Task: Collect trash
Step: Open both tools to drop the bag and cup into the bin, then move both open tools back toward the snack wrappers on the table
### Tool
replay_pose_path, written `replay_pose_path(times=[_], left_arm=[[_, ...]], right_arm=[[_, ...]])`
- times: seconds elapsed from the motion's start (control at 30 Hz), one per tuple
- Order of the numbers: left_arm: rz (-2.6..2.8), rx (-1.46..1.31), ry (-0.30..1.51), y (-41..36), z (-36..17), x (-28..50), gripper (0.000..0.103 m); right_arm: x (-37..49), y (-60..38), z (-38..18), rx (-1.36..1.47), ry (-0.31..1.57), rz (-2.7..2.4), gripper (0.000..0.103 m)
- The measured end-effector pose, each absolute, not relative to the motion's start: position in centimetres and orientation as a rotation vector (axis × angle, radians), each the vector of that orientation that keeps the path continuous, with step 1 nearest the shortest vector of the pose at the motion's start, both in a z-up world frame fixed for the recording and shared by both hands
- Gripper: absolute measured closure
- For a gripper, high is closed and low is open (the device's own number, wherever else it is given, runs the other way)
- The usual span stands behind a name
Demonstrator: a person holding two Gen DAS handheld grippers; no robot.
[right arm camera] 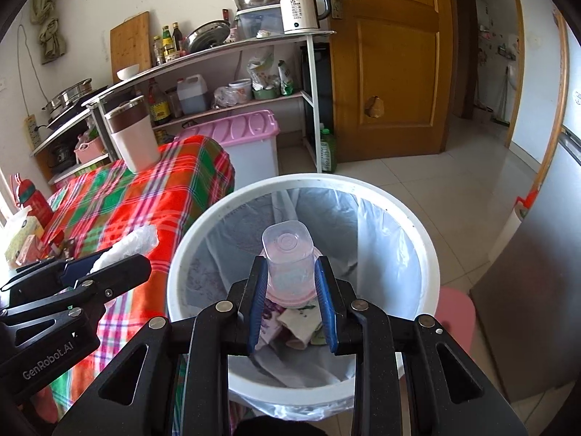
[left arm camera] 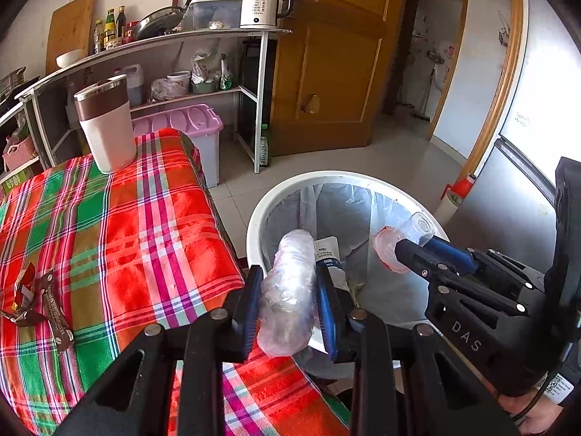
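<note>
Right wrist view: a clear cup [right arm camera: 288,254] sat clamped between the right gripper's [right arm camera: 289,303] jaws, above the white bin [right arm camera: 414,225]. The left gripper [left arm camera: 289,292] squeezed a plastic wad [left arm camera: 289,290] at the bin's rim, beside the plaid table [left arm camera: 120,225].

Both devices share matte black linkage arms studded with round silver rivets and blue-padded fingers, the left gripper [left arm camera: 289,305] stamped "GenRobot.AI", the right gripper [right arm camera: 290,298] lettered "DAS", carrying a white QR label and black cable beside bare skin.
</note>
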State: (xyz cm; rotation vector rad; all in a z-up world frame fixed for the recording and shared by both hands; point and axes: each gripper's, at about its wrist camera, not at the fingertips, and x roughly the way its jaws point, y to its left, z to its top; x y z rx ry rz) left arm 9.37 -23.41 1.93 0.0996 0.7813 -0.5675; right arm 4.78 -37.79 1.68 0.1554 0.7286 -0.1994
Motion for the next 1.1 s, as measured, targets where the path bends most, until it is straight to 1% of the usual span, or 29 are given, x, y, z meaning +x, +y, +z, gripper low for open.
replay_pose_path(times=[0.13,0.23,0.3,0.33,0.37,0.5,0.6,0.73,1.1], left_arm=[[-0.570,0.094,0.804,-24.0,1.6,9.7,0.073],[-0.566,0.096,0.816,-24.1,1.3,9.9,0.070],[-0.573,0.091,0.814,-24.1,1.4,9.8,0.064],[-0.568,0.092,0.812,-24.1,1.4,9.7,0.054],[-0.565,0.092,0.809,-24.0,1.5,9.7,0.048],[-0.568,0.088,0.802,-23.7,1.7,9.5,0.048],[-0.560,0.088,0.795,-23.3,1.9,9.2,0.047],[-0.554,0.080,0.782,-22.5,2.3,8.9,0.044],[-0.514,0.068,0.743,-19.6,3.4,7.7,0.044]], right_arm=[[4.8,-38.6,1.1,0.163,0.748,-0.215,0.075],[4.8,-39.0,0.8,0.166,0.763,-0.229,0.074],[4.7,-39.1,0.8,0.171,0.768,-0.231,0.074],[4.6,-39.1,0.7,0.173,0.769,-0.228,0.074],[4.6,-39.1,0.8,0.172,0.769,-0.226,0.074],[4.3,-38.8,1.0,0.167,0.763,-0.234,0.068],[4.2,-38.6,1.1,0.168,0.760,-0.235,0.066],[3.9,-38.1,1.6,0.169,0.749,-0.232,0.066],[3.0,-35.9,2.5,0.150,0.726,-0.200,0.065]])
